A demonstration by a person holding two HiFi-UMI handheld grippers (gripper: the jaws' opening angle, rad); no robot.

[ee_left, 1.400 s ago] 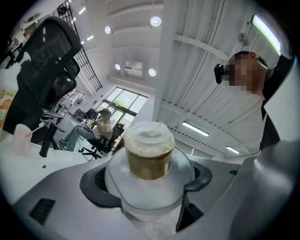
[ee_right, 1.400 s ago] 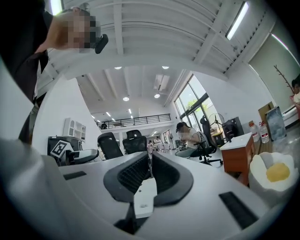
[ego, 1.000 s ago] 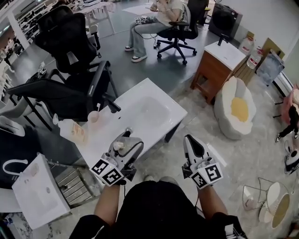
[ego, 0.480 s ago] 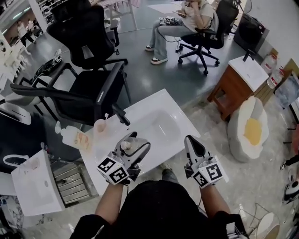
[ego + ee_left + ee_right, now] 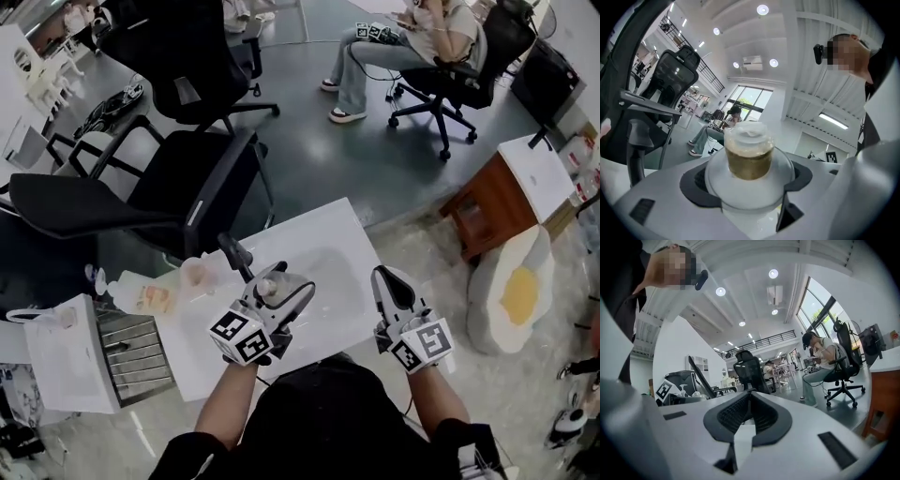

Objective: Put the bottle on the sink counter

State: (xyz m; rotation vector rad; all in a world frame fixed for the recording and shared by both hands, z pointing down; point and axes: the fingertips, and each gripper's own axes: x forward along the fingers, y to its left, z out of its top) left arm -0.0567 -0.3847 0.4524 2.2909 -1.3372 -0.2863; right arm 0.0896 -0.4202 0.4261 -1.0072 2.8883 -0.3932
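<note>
Left gripper [image 5: 283, 291] is clamped wide around the clear, brownish-necked bottle [image 5: 749, 157], held over the white sink counter [image 5: 328, 232] near its front edge. A black faucet [image 5: 236, 255], pink cup [image 5: 199, 273] and pump soap bottle [image 5: 141, 296] crowd the counter's left. Right gripper [image 5: 391, 281] is closed, empty.

Counter [image 5: 323, 234]: centre of head view.
Faucet [image 5: 236, 255]: on counter, left rear.
Cup [image 5: 198, 273]: on counter, left of faucet.
Bottle [image 5: 749, 157]: in left hand-held gripper [image 5: 278, 286], over counter's near edge.
Right hand-held gripper [image 5: 386, 277]: right of left one, beside counter's near corner.
Office chair [image 5: 122, 202]: behind counter.
</note>
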